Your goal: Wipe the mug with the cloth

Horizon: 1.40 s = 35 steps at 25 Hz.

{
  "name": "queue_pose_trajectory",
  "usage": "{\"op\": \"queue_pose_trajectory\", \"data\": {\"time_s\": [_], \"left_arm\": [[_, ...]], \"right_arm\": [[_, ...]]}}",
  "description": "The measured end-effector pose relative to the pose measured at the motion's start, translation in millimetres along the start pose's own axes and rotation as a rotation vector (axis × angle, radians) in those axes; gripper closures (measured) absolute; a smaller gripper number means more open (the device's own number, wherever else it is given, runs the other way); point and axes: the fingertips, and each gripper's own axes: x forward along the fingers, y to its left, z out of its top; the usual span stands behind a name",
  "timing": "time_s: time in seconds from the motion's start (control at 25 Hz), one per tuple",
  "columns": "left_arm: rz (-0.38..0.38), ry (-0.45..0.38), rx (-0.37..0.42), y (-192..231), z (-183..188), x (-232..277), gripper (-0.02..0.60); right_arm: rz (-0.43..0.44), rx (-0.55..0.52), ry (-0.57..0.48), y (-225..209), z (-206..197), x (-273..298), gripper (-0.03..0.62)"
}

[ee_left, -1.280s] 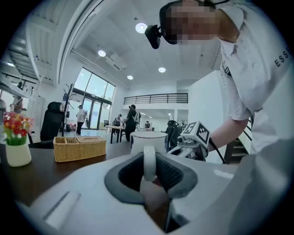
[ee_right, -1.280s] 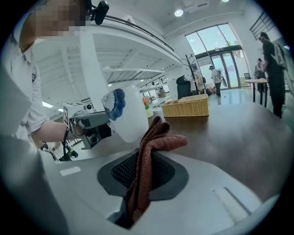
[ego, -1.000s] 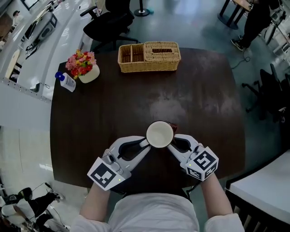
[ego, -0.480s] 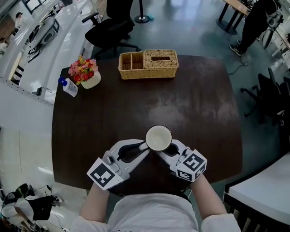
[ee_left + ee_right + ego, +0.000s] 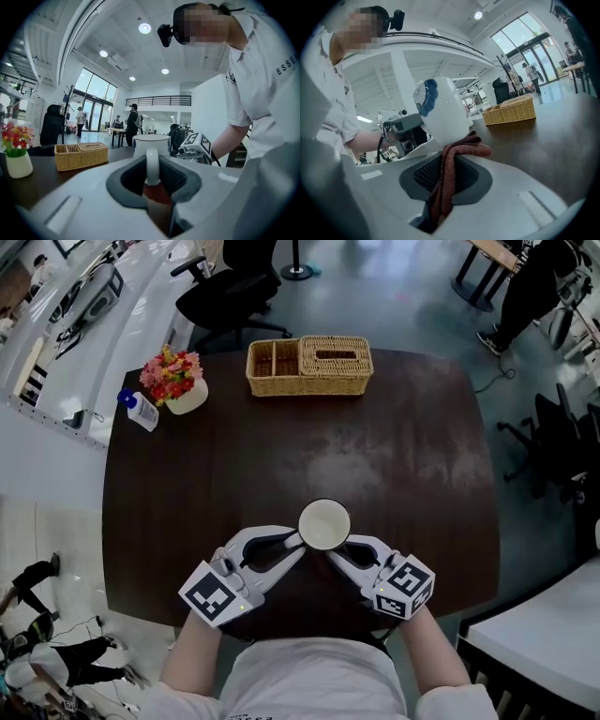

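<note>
— Bright?
— Yes, even daylight. Lamps glow high above the left fingers; tall windows shine beyond the right fingers.
— Glare, shadows?
— A pale sheen on the table, well past the fingertips. Shadows are soft.
— Sharpness?
— Both gripper views bow hard toward dark round edges; the fingers blur nearest the lens.

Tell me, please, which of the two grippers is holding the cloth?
The right gripper: the reddish cloth is clamped between its fingers against the mug, whereas the left gripper grips only the mug's handle.
</note>
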Motion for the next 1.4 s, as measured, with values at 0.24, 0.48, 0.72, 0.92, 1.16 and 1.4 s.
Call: {"op": "queue_pose_trajectory", "data": {"time_s": [0.24,0.48,0.72,0.92,1.16,1.4], "left_arm": [[-0.021,0.025,0.003,3,-26,4,0.514],[-0.03,0.072,0.02,5,-68,17,0.514],[-0.061,0.169,0.076,10,-119,21,0.514],[-0.064,0.196,0.082,11,-140,20,0.514],[-0.106,0.199,0.107,15,-151,17,0.514],[-0.133,0.205,0.139,18,-161,13,0.512]], "right_arm": [[-0.125,0.017,0.051,-28,-16,-17,0.514],[-0.279,0.012,0.069,-67,-22,-39,0.514],[-0.365,0.048,0.118,-89,-40,-36,0.514],[-0.361,0.063,0.121,-87,-50,-34,0.514],[-0.335,0.054,0.119,-81,-50,-33,0.514],[-0.35,0.071,0.119,-81,-56,-34,0.514]]}}
